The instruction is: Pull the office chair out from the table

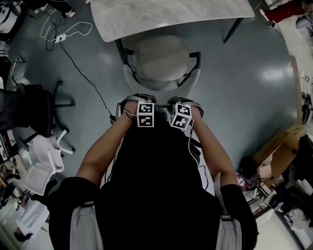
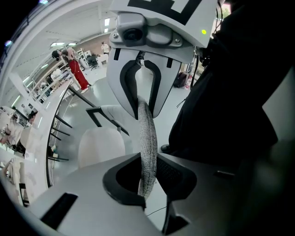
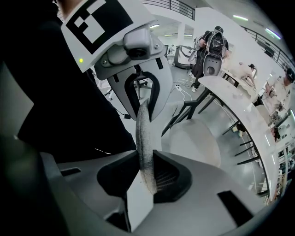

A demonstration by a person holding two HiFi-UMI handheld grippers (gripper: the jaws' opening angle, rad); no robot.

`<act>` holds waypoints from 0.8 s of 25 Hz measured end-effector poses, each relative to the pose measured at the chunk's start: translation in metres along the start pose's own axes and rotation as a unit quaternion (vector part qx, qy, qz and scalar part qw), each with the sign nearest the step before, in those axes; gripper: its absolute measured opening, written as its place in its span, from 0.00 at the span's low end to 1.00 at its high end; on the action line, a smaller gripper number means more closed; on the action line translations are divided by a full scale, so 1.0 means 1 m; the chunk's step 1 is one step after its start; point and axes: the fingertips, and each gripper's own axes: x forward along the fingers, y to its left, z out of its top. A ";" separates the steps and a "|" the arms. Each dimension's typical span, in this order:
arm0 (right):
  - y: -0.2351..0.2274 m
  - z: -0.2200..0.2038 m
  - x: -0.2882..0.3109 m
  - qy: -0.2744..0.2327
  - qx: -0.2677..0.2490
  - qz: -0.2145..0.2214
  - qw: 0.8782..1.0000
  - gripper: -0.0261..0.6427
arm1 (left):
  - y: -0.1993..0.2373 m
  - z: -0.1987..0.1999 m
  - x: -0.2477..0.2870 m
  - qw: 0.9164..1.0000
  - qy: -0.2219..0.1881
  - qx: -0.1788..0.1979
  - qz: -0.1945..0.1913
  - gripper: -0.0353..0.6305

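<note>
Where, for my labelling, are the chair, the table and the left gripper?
chair (image 1: 161, 58): head view, seat cushion.
table (image 1: 166, 14): head view, marble top.
left gripper (image 2: 150, 184): left gripper view, between its jaw tips.

chair (image 1: 161, 61): pale round seat, black arms, upright, seat front right at the table edge | table (image 1: 166, 14): pale marble top, dark legs

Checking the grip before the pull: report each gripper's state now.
Left gripper: jaws closed on the chair back.
Right gripper: jaws closed on the same chair back.
</note>
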 end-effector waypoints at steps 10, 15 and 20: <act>0.042 -0.015 -0.005 -0.010 -0.020 0.003 1.000 0.17 | -0.044 0.014 0.006 1.000 0.007 -0.015 0.007 0.17; 0.062 -0.016 -0.008 -0.013 -0.024 0.007 1.000 0.17 | -0.063 0.017 0.005 1.000 0.012 -0.018 0.007 0.17; 0.082 -0.015 -0.009 -0.014 -0.022 0.008 1.000 0.16 | -0.083 0.016 0.004 1.000 0.011 -0.017 0.004 0.17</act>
